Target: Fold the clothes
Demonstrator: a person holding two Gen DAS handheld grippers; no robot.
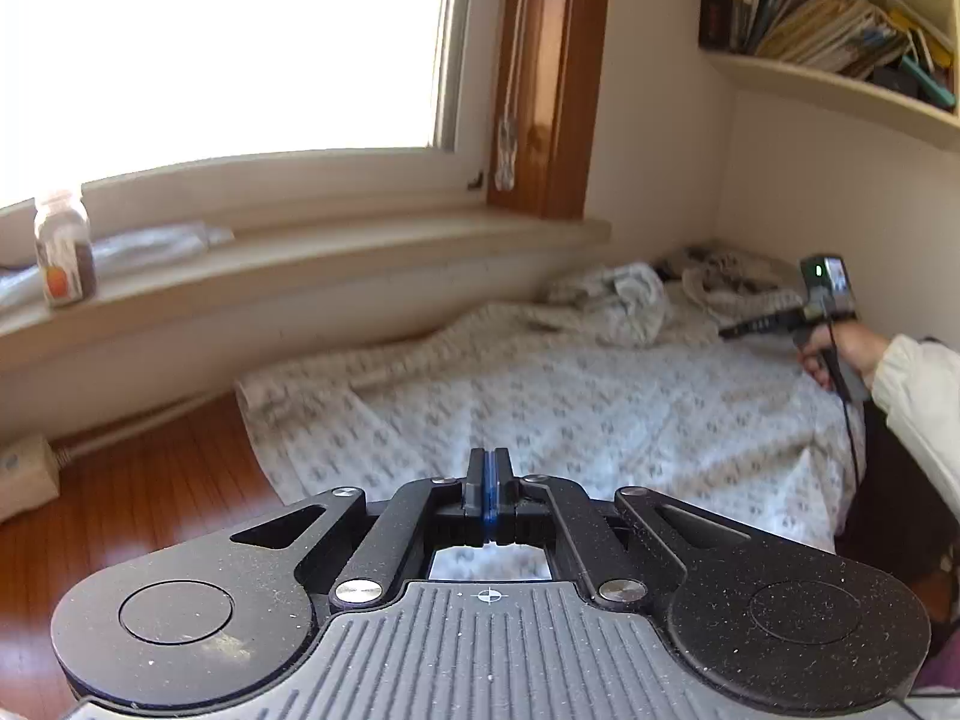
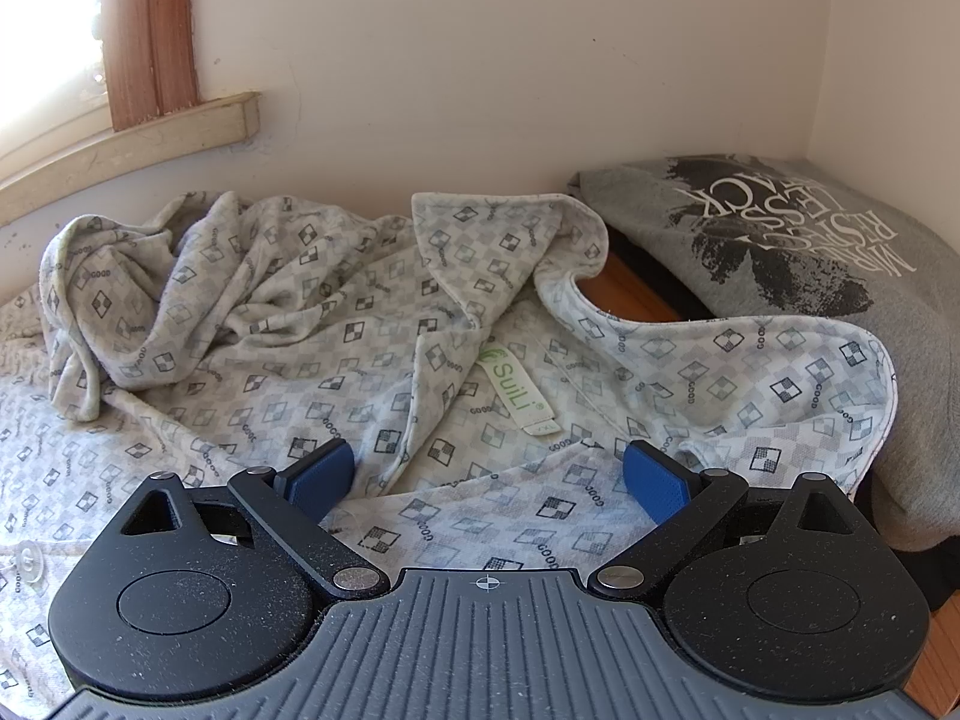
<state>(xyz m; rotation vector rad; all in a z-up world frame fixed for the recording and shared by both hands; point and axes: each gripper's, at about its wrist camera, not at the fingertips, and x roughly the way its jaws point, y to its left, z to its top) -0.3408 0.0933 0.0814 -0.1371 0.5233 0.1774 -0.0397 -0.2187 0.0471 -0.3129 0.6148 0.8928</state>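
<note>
A pale pyjama top [image 1: 570,408] with a grey checked print lies spread on the wooden floor, its far end bunched near the wall. My left gripper [image 1: 489,480] hovers over the near hem, its blue pads pressed together with nothing between them. In the right wrist view the same top [image 2: 300,330] shows its collar and a green "SuiLi" label [image 2: 510,381]. My right gripper [image 2: 489,474] stands open just above the cloth below the collar, with a blue pad [image 2: 321,471] on either side. The left wrist view shows that gripper [image 1: 738,330] at the far right, held by a hand in a white sleeve.
A folded grey printed T-shirt [image 2: 810,252] lies in the corner, right of the collar. A jar [image 1: 60,252] stands on the window sill [image 1: 360,240], and a bookshelf [image 1: 840,30] hangs at the upper right. Bare wooden floor [image 1: 150,510] and a beige box [image 1: 24,474] are to the left.
</note>
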